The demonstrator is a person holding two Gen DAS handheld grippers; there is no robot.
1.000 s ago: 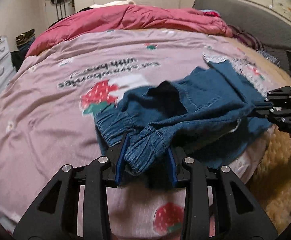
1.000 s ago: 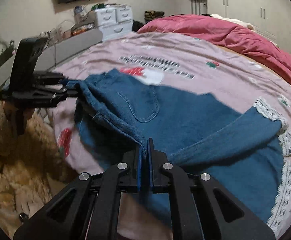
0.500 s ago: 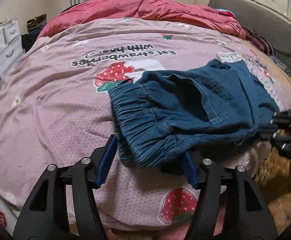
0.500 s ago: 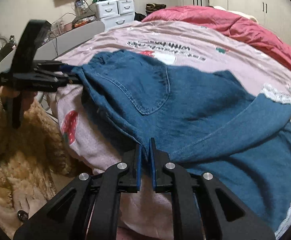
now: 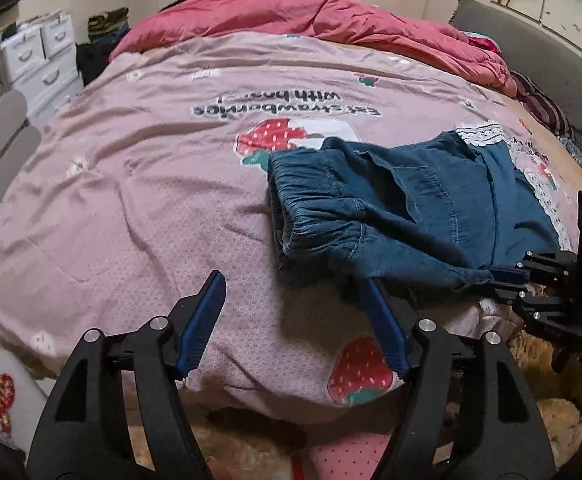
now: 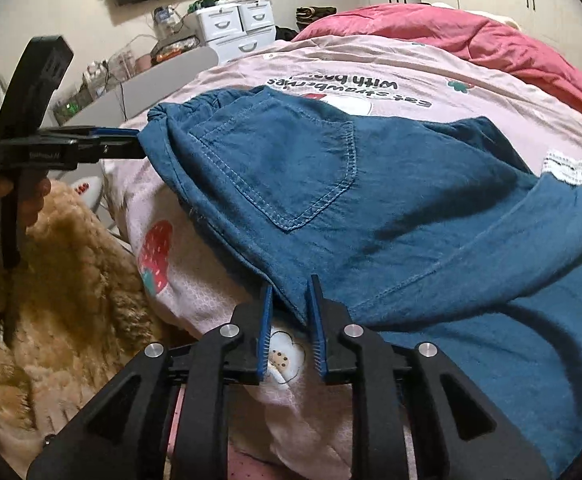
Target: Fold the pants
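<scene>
Blue denim pants (image 5: 419, 208) with white lace hems lie folded on the pink strawberry bedspread (image 5: 163, 184), waistband to the left; they also show in the right wrist view (image 6: 371, 200). My left gripper (image 5: 295, 320) is open wide and empty, just in front of the waistband corner; it also shows in the right wrist view (image 6: 131, 144), its tips touching the waistband. My right gripper (image 6: 289, 320) has its jaws parted, with the pants' near edge between the pads, not pinched. It shows at the right of the left wrist view (image 5: 503, 276).
A red quilt (image 5: 311, 16) is heaped at the far end of the bed. White drawers (image 5: 39, 60) stand at the far left. A tan furry rug or throw (image 6: 59, 288) lies beside the bed's near edge. A grey headboard (image 5: 539, 52) is at the right.
My left gripper has opened wide, let go of the waistband and drawn back. My right gripper has parted its jaws from the pants' edge. The pants now lie flat on the bed.
</scene>
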